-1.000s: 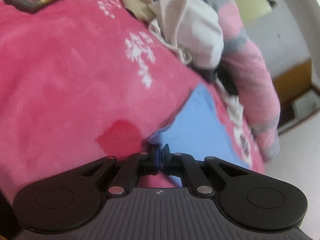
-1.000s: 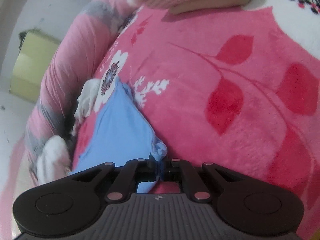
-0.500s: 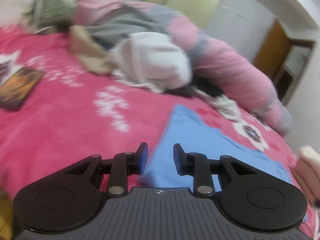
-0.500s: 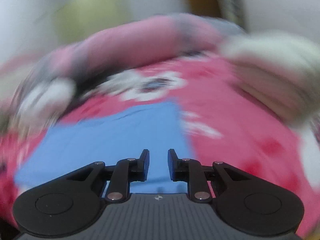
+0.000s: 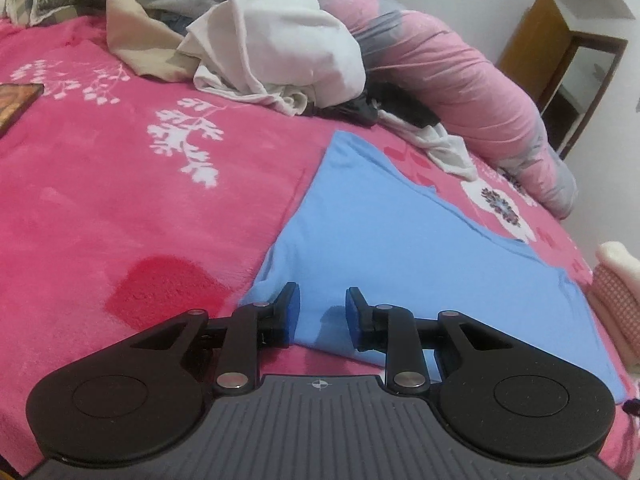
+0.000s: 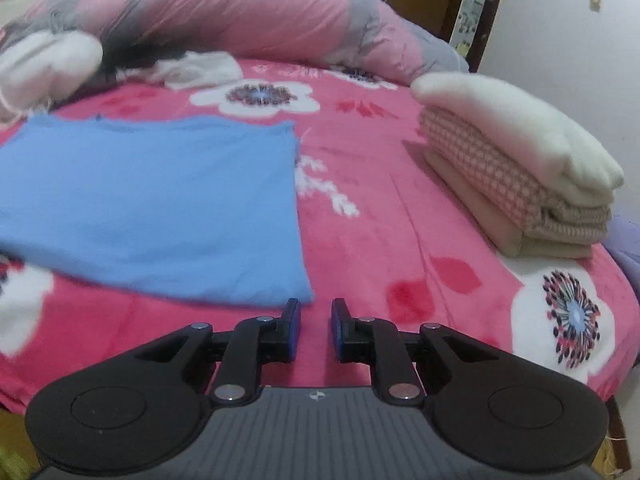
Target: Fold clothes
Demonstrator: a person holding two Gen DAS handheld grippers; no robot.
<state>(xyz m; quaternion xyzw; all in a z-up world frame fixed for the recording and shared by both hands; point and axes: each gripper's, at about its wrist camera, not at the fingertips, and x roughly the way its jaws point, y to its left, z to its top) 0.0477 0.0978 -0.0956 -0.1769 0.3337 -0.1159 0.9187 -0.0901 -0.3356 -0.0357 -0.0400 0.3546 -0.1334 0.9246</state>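
The work surface is a bed covered by a pink fleece blanket (image 5: 100, 208) printed with white flowers and red leaves. A rolled pink-and-grey quilt (image 6: 248, 12) lies along the far edge of the bed. White walls enclose the room, and a brown wooden door frame (image 5: 532, 36) stands beyond the quilt.

One light-blue cloth garment (image 6: 160, 208) lies spread flat on the blanket, roughly rectangular, with its near edge toward both cameras. One stack of three folded items (image 6: 516, 184) (cream on top, checked in the middle, tan below) sits on the blanket to the right, well apart from the blue garment. One loose heap of unfolded white and beige clothes (image 5: 276, 52) rests against the quilt. One dark rectangular object (image 5: 16, 100) lies at the left edge of the left wrist view; its type cannot be determined.

The left claw (image 5: 322, 312) is spread apart and empty, above the near-left corner of the blue garment. The right claw (image 6: 316, 326) is spread apart and empty, just beside the near-right corner.
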